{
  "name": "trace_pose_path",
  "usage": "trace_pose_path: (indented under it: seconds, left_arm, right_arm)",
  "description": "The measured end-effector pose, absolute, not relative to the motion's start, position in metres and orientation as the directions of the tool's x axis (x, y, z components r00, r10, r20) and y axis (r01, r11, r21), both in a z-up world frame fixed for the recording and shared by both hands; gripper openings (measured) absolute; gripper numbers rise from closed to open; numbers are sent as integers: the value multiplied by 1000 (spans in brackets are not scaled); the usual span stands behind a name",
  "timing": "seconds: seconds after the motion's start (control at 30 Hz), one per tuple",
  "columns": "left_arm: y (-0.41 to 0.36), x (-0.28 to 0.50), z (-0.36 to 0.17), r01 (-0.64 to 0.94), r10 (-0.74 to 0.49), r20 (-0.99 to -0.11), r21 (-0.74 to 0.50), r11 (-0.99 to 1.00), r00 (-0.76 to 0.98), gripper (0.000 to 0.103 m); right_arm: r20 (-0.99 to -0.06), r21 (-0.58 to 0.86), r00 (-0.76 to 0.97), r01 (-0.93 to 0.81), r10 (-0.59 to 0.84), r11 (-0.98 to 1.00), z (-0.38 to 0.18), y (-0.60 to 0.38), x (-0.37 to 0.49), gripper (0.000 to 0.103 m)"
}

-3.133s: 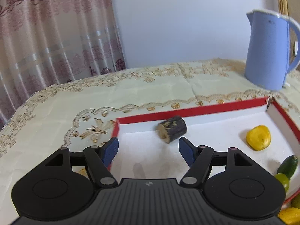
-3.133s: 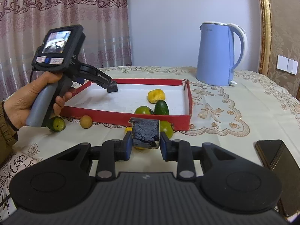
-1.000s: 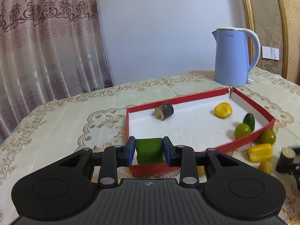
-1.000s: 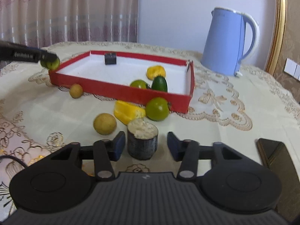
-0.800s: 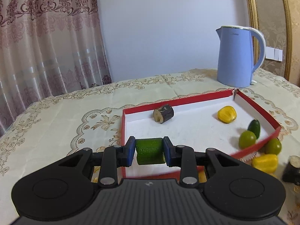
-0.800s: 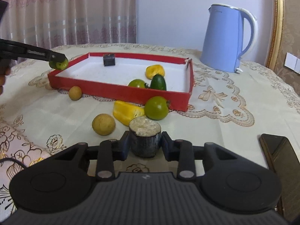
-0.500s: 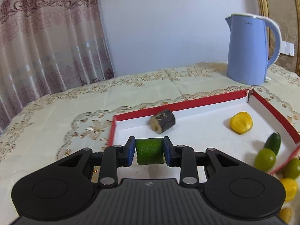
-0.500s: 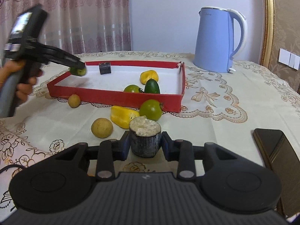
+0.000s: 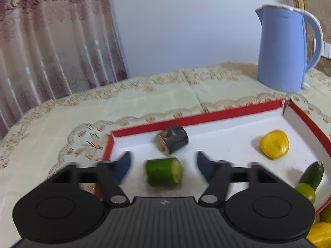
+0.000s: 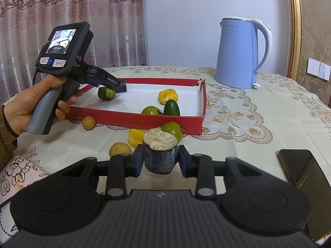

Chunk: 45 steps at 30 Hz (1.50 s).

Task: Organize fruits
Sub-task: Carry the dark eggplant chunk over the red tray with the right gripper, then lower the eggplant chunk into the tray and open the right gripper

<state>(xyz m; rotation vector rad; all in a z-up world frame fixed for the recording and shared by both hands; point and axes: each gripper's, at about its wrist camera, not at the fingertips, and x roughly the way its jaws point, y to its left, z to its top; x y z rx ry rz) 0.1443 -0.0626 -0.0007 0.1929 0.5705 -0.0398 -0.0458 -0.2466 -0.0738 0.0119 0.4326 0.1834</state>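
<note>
Cucumber chunk (image 9: 163,172), green, cut end pale, lying in red tray (image 9: 238,111)

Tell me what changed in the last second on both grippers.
The left gripper opened and let go of the green cucumber piece, now inside the red tray. The right gripper closed on the dark sugarcane stub. Other fruits stayed put.

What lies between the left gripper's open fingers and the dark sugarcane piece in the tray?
In the left wrist view, only the cut green cucumber piece, lying on the red tray floor just before the dark sugarcane piece.
</note>
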Motion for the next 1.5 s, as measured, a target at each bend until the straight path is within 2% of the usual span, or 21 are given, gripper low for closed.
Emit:
trace_pose_path:
  seconds: [0.23,0.4,0.5,0.77,0.9,1.07,1.2,1.4,1.43,1.5]
  left_arm:
    - [-58,132,7,63,59,-510,217,974,858,79]
    - [-32,94,10,-86,171,-498,189,978,850,81]
    - [-11,60,9,-109,147,-493,105,988,857,93]
    - [6,19,-8,-119,128,-520,51,992,845,94]
    - [2,17,-15,-113,143,-513,89,990,846,94]
    - [7,14,-19,-118,132,-516,61,991,847,94]
    - [9,16,-21,-115,122,-526,47,992,842,94]
    - [1,16,-24,-102,138,-513,97,990,847,94]
    - [1,16,-24,-102,137,-515,97,990,846,94]
    - [3,17,-24,-104,133,-522,85,991,842,94]
  right_arm:
    - [-411,44,892,-184,186,982,-71,-239,-37,32]
    - [-382,51,907,-171,177,984,-62,-240,-30,32]
    - [-373,56,909,-178,186,982,-56,-240,-20,32]
    - [-377,46,897,-231,231,972,-41,-222,26,32]
    - [-414,46,881,-231,229,972,-38,-212,66,33]
    - [-477,45,856,-203,199,978,-43,-205,116,32]
    - [-505,68,842,-181,190,981,-48,-198,145,33]
    - [-529,25,837,-149,140,988,-54,-184,173,32]
    - [-525,21,841,-144,133,989,-52,-182,171,34]
    - [-497,36,856,-144,143,989,-47,-185,160,49]
